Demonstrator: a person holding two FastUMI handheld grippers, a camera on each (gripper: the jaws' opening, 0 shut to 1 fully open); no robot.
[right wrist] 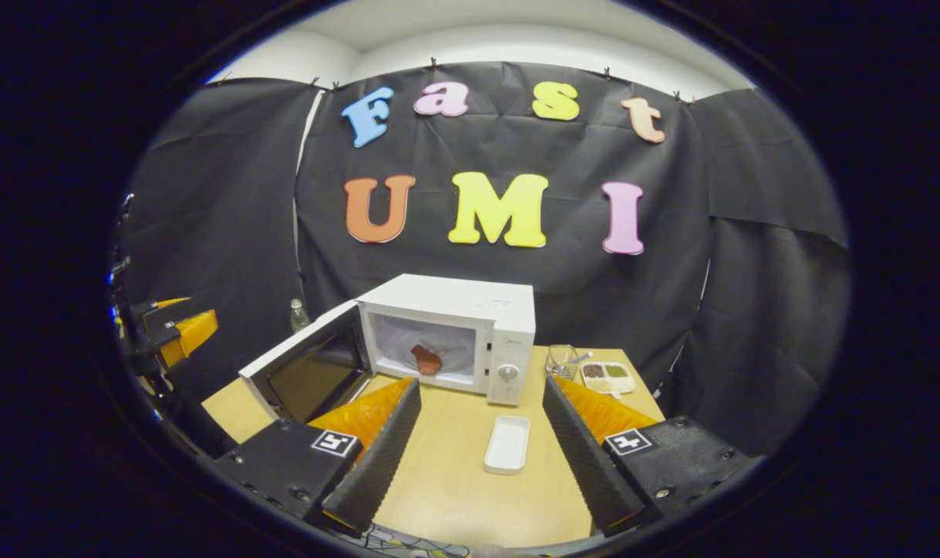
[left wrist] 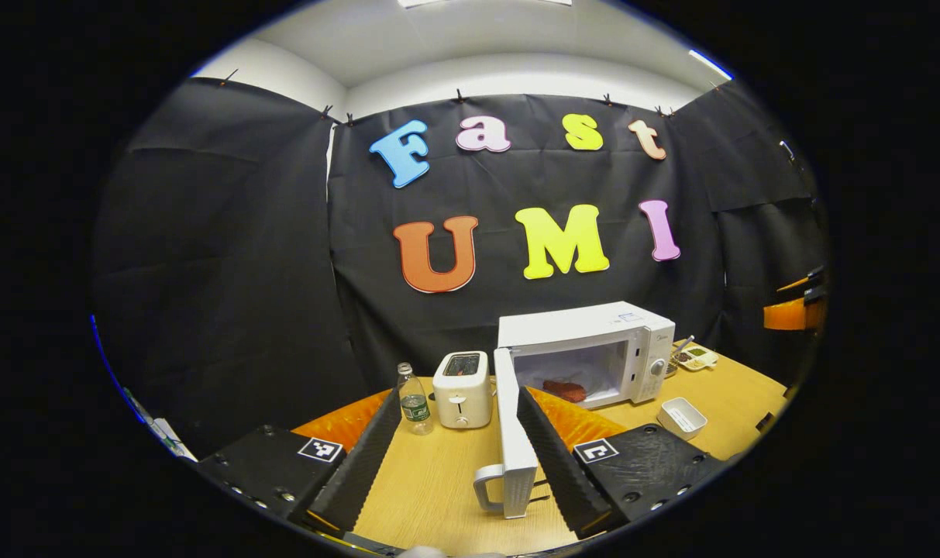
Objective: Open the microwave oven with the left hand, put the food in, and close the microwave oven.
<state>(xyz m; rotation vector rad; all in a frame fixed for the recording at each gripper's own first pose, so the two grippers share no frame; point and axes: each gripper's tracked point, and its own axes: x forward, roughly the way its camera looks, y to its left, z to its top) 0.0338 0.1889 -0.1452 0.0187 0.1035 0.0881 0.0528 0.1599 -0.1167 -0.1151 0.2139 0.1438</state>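
Observation:
The white microwave (left wrist: 586, 341) stands at the back of the wooden table with its door (left wrist: 512, 434) swung wide open. In the left gripper view the door is edge-on, and its handle (left wrist: 489, 484) lies between the spread fingers of my left gripper (left wrist: 460, 397), close to the right finger (left wrist: 559, 457). That gripper is open and does not press on the door. A reddish piece of food (left wrist: 564, 390) lies inside the oven. In the right gripper view I see the microwave (right wrist: 454, 325), its open door (right wrist: 307, 372) and the food (right wrist: 427, 359). My right gripper (right wrist: 481, 387) is open and holds nothing.
A white toaster (left wrist: 462, 387) and a water bottle (left wrist: 414, 399) stand left of the microwave. An empty white dish (right wrist: 507, 443) lies on the table (right wrist: 454, 480) before the oven. A compartment tray (right wrist: 607, 377) and a glass (right wrist: 562, 360) sit to its right.

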